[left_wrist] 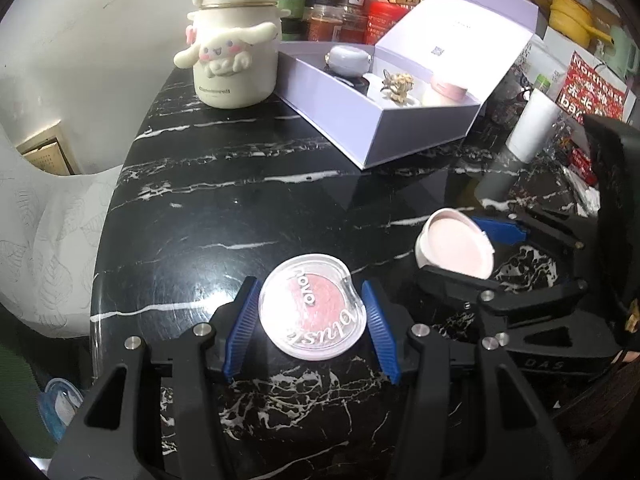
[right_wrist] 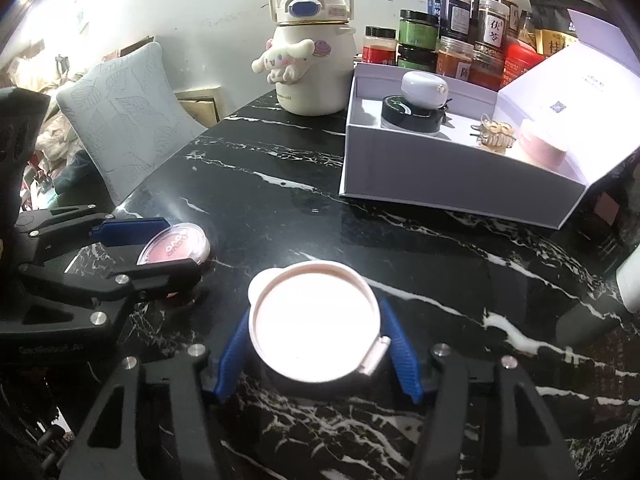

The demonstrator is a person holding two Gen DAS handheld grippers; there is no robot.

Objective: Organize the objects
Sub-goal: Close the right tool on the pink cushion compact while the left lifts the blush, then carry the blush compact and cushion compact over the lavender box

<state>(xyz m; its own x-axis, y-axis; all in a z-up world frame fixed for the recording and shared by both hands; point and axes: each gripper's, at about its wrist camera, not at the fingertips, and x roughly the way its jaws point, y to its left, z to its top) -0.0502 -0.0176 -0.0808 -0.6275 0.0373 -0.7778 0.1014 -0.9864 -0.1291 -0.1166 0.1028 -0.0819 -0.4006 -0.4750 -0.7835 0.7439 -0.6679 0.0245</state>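
Note:
A round clear blush compact (left_wrist: 312, 312) with a pink pan sits between the blue pads of my left gripper (left_wrist: 308, 282), which is shut on it just above the black marble table (left_wrist: 240, 200). In the right wrist view that compact (right_wrist: 176, 246) tilts in the left gripper (right_wrist: 176, 245). A pale pink round compact (right_wrist: 314, 320) with a small clasp is held between the pads of my right gripper (right_wrist: 316, 312). In the left wrist view it (left_wrist: 456, 248) tilts in the right gripper (left_wrist: 452, 246). An open lavender box (right_wrist: 440, 184) (left_wrist: 380, 136) stands behind.
The box holds a white case, a dark jar, a gold hair clip and a pink pot. A cream cartoon-dog bottle (left_wrist: 232, 64) (right_wrist: 312, 64) stands at the back left. Spice jars (right_wrist: 460, 20) line the wall. A white roll (left_wrist: 532, 124) stands right, a padded chair (right_wrist: 120, 120) left.

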